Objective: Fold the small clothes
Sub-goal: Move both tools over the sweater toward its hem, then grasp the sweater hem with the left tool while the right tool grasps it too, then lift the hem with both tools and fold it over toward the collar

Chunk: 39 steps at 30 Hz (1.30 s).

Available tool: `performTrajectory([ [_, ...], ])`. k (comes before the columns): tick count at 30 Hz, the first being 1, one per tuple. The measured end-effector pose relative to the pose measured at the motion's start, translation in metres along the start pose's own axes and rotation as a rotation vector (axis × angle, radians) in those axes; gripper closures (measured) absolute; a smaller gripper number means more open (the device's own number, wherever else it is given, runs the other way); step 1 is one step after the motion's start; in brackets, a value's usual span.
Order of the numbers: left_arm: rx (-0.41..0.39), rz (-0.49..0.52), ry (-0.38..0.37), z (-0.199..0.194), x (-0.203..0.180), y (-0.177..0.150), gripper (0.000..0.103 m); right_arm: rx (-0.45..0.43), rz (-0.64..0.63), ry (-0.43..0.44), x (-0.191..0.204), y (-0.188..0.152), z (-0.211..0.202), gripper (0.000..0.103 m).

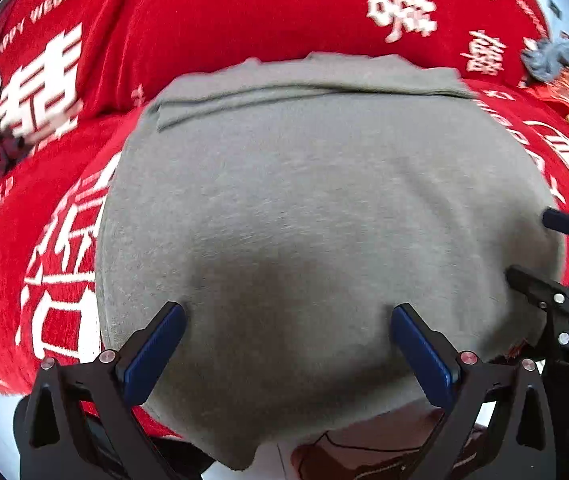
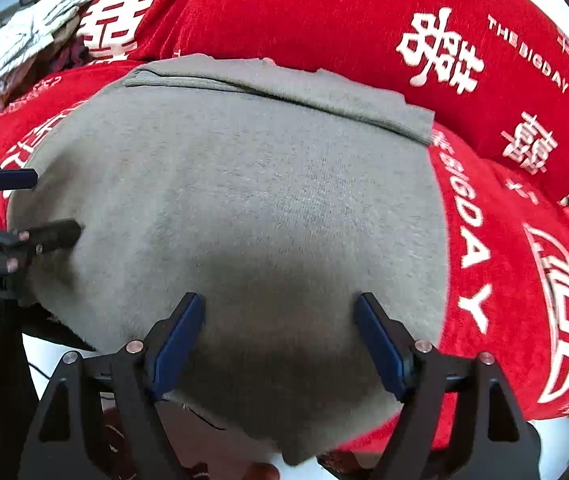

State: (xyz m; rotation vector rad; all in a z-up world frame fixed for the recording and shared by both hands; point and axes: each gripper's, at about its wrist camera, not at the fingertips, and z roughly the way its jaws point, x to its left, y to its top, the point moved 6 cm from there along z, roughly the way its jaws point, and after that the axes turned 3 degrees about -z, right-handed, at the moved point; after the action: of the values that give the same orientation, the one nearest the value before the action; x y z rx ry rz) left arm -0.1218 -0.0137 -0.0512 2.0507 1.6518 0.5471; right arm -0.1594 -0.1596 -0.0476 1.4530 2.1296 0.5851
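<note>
Nearest, the left gripper (image 1: pixel 287 320) and right gripper (image 2: pixel 280 310) hover wide, jaws empty, over the grey garment's (image 1: pixel 324 208) near edge, poised to pinch it. At twelve o'clock its folded band meets the red wedding cloth (image 1: pixel 212 12).

A home, by the look: a red wedding bedspread (image 1: pixel 212 12) printed "HAPPY WEDDING" covers the surface, with crumpled clothes (image 2: pixel 32 36) piled at its edge.
</note>
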Motion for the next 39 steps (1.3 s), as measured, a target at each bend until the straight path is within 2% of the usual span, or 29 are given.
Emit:
performTrajectory([
  [2, -0.013, 0.037, 0.025, 0.001, -0.008, 0.0, 0.0, -0.033, -0.031, 0.033, 0.015, 0.006, -0.004, 0.022],
  [4, 0.01, 0.074, 0.07, 0.015, -0.012, -0.002, 0.0, -0.037, -0.086, 0.054, 0.034, 0.011, 0.003, 0.022],
  [6, 0.018, 0.039, 0.045, 0.016, -0.006, -0.002, 0.0, 0.01, -0.123, 0.032, 0.039, 0.005, 0.015, 0.022],
  [7, 0.028, 0.015, 0.025, 0.014, -0.001, -0.003, 0.0, 0.004, -0.137, 0.015, 0.038, 0.002, 0.014, 0.022],
  [10, 0.054, -0.049, 0.032, 0.009, 0.02, -0.012, 0.0, 0.025, -0.151, -0.015, 0.029, -0.011, 0.009, 0.022],
  [13, 0.02, -0.183, 0.057, -0.012, 0.054, -0.02, 0.0, 0.036, -0.054, -0.046, 0.003, -0.024, -0.005, 0.022],
  [15, 0.027, -0.282, 0.044, -0.021, 0.077, -0.029, 0.0, 0.046, 0.068, -0.042, -0.025, -0.036, -0.017, 0.021],
  [16, 0.045, -0.33, 0.029, -0.021, 0.087, -0.035, 0.0, 0.057, 0.116, -0.037, -0.036, -0.041, -0.018, 0.021],
  [19, 0.174, -0.45, -0.057, -0.004, 0.101, -0.056, 0.0, 0.131, 0.256, 0.013, -0.062, -0.059, -0.013, 0.021],
  [21, 0.237, -0.482, -0.096, 0.008, 0.098, -0.066, 0.0, 0.177, 0.3, 0.071, -0.062, -0.069, -0.005, 0.021],
  [23, 0.281, -0.47, -0.111, 0.019, 0.09, -0.07, 0.0, 0.22, 0.322, 0.119, -0.058, -0.076, 0.006, 0.021],
  [26, 0.292, -0.449, -0.165, 0.024, 0.076, -0.069, 0.002, 0.252, 0.352, 0.14, -0.056, -0.084, 0.014, 0.022],
  [27, 0.29, -0.444, -0.17, 0.024, 0.074, -0.068, 0.011, 0.25, 0.36, 0.143, -0.058, -0.084, 0.014, 0.022],
  [28, 0.292, -0.44, -0.158, 0.025, 0.072, -0.067, 0.012, 0.248, 0.364, 0.142, -0.06, -0.085, 0.013, 0.028],
  [29, 0.287, -0.439, -0.16, 0.023, 0.072, -0.068, 0.016, 0.248, 0.371, 0.136, -0.063, -0.087, 0.011, 0.042],
  [30, 0.283, -0.439, -0.166, 0.019, 0.07, -0.069, 0.027, 0.248, 0.375, 0.145, -0.064, -0.089, 0.009, 0.051],
  [31, 0.278, -0.443, -0.175, 0.015, 0.069, -0.069, 0.041, 0.245, 0.376, 0.177, -0.06, -0.09, 0.007, 0.072],
  [32, 0.275, -0.443, -0.183, 0.012, 0.069, -0.069, 0.05, 0.242, 0.378, 0.219, -0.059, -0.091, 0.005, 0.096],
  [33, 0.272, -0.437, -0.195, 0.009, 0.068, -0.069, 0.073, 0.236, 0.376, 0.228, -0.059, -0.092, 0.003, 0.096],
  [34, 0.272, -0.428, -0.213, 0.005, 0.065, -0.07, 0.089, 0.228, 0.363, 0.234, -0.059, -0.092, 0.001, 0.096],
  [39, 0.237, -0.404, -0.226, -0.013, 0.064, -0.062, 0.092, 0.119, 0.387, 0.366, -0.062, -0.079, -0.024, 0.096],
])
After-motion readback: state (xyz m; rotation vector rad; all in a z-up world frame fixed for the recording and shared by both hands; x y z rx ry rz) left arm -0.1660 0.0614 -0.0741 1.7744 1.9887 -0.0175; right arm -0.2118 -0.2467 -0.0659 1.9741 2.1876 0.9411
